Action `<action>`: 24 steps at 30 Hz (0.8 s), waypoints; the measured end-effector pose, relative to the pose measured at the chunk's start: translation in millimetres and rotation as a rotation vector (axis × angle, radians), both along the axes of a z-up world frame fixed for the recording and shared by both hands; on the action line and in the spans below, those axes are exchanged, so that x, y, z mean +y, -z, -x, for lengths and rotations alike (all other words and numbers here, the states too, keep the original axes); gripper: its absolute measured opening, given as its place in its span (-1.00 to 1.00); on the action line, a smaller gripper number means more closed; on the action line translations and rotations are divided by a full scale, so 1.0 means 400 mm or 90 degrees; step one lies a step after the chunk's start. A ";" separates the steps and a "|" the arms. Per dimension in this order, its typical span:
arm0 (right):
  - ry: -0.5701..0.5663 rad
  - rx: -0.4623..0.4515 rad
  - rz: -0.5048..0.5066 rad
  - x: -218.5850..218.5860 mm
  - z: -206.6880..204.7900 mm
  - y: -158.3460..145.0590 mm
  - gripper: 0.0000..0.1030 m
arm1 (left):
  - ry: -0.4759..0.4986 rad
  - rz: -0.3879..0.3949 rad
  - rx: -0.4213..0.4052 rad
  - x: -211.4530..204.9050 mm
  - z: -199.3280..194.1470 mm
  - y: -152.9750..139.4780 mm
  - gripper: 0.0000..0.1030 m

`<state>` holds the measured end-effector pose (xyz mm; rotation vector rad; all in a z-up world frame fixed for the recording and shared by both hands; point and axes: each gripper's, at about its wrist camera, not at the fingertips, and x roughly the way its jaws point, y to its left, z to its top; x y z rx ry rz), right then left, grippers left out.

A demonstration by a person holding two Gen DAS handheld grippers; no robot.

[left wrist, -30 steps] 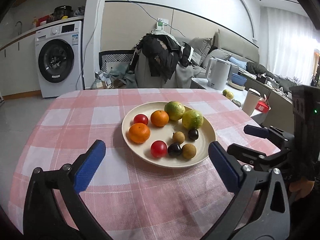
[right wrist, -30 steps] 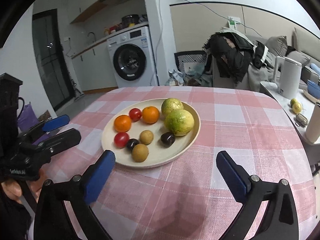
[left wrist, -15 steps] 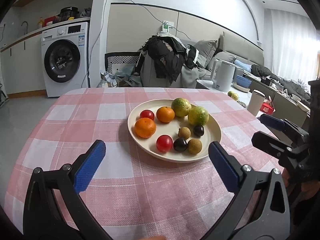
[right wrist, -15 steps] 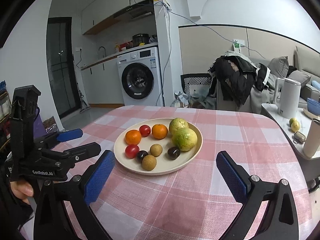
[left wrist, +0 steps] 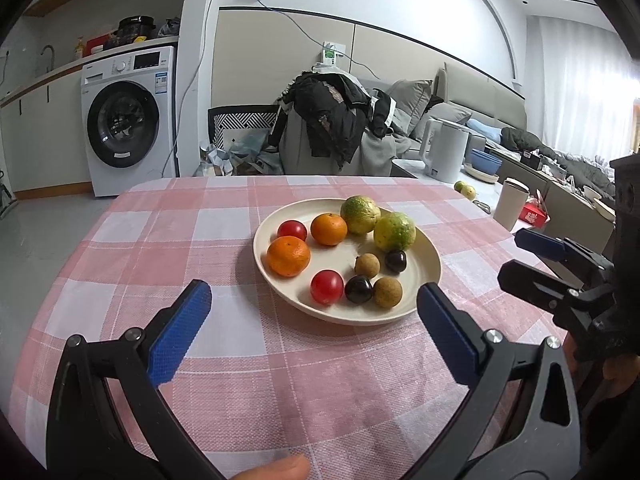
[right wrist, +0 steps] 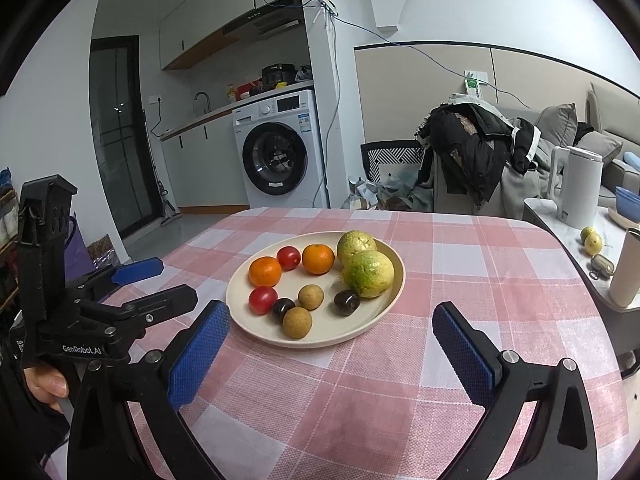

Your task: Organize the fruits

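Plate (left wrist: 430, 258) of fruit sits mid tabletop (left wrist: 168, 240) on pink checked cloth: two oranges (left wrist: 288, 256), two tomatoes (left wrist: 327, 287), two green citrus (left wrist: 394, 231), small brown and dark fruits. Left gripper (left wrist: 312, 312) and right gripper (right wrist: 330, 332) both hover near plate, fingers (left wrist: 180, 332) spread wide, empty.

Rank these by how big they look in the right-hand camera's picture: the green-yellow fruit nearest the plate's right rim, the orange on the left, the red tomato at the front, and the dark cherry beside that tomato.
1. Green-yellow fruit
2. Orange
3. Red tomato
4. Dark cherry

All lie close together on the plate, so nearness hardly skews this.
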<state>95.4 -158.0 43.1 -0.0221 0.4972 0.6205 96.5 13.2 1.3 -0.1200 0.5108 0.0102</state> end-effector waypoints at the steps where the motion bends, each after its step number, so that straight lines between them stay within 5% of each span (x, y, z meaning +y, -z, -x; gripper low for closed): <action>1: -0.001 -0.001 0.001 0.000 -0.001 0.000 1.00 | 0.001 -0.001 0.000 -0.001 -0.001 -0.001 0.99; 24: -0.010 -0.007 0.008 0.009 0.006 0.001 1.00 | 0.005 -0.001 0.001 -0.003 -0.001 -0.001 0.99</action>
